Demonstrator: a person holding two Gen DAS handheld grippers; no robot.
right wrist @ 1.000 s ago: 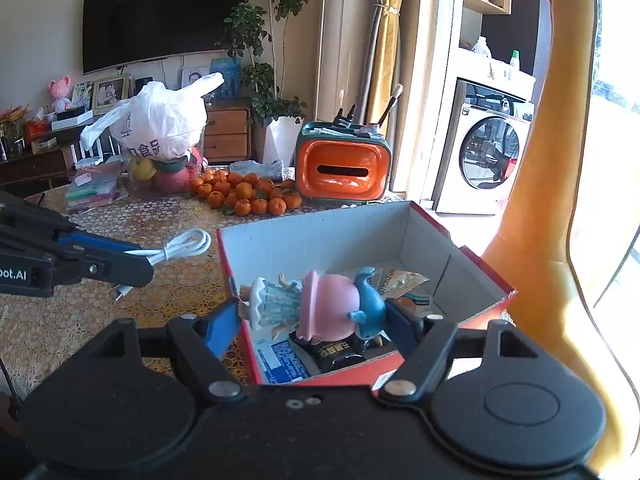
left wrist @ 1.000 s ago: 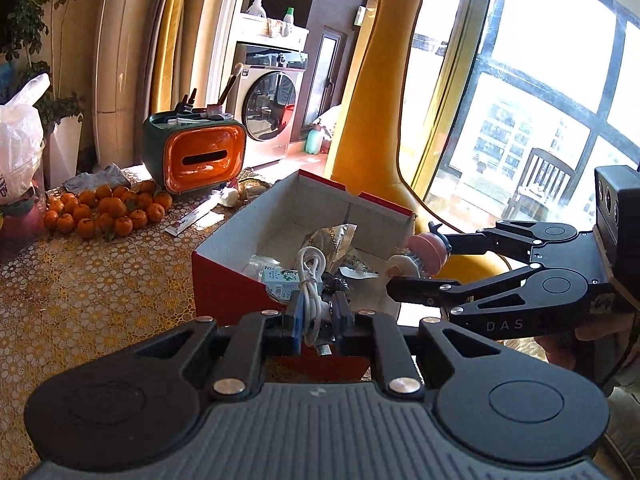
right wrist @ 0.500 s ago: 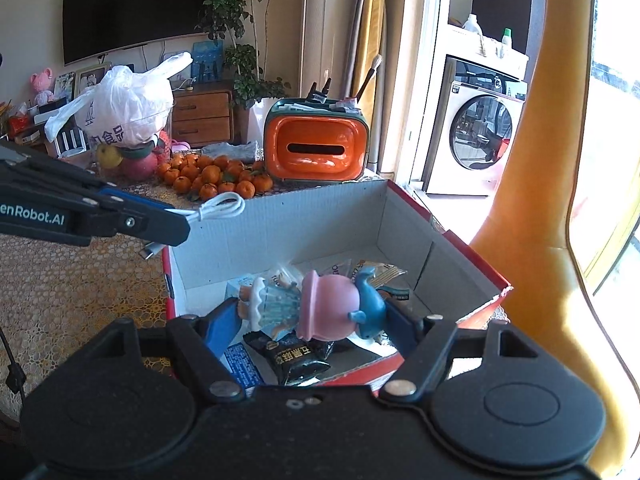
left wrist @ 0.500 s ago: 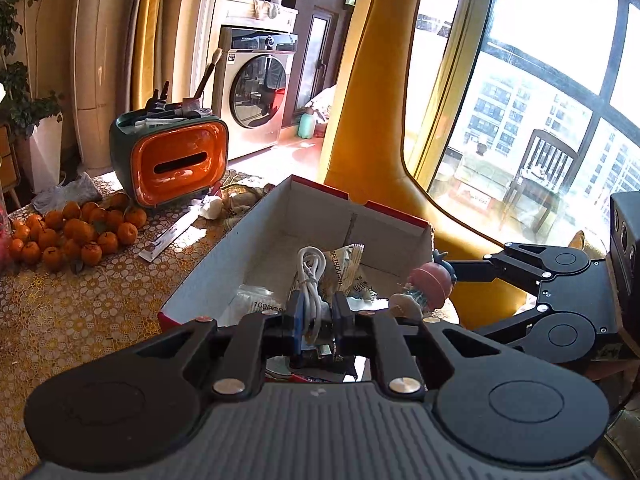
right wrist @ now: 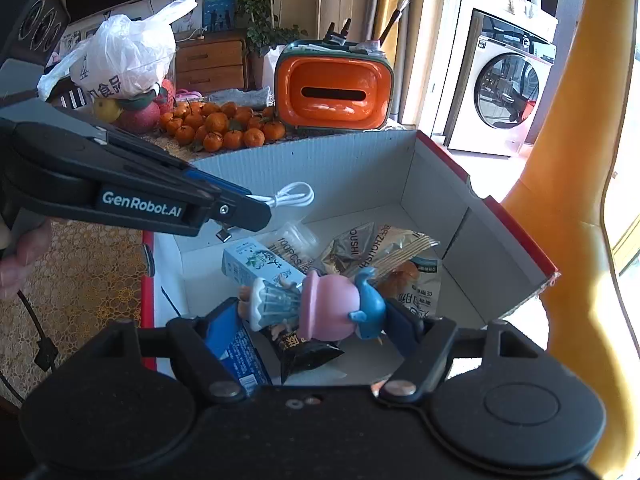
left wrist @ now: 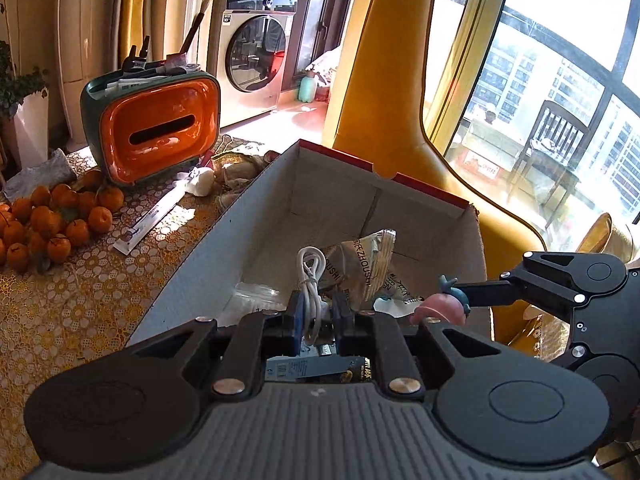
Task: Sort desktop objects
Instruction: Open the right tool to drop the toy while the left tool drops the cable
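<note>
In the left wrist view, your left gripper [left wrist: 316, 316] pinches a coiled white charging cable [left wrist: 310, 276] above the near end of the open red-and-white cardboard box [left wrist: 276, 200], which sits at the table's window-side edge; silver snack packets [left wrist: 364, 264] lie inside. You look to be at the drop-off step, so the next move is to lower and let go. In the right wrist view, your right gripper [right wrist: 308, 324] clamps a pink-and-blue toy figurine [right wrist: 316, 308] over the box's near edge, above a white-and-green carton [right wrist: 256, 262], a black sachet [right wrist: 300, 352] and a blue packet [right wrist: 240, 354].
</note>
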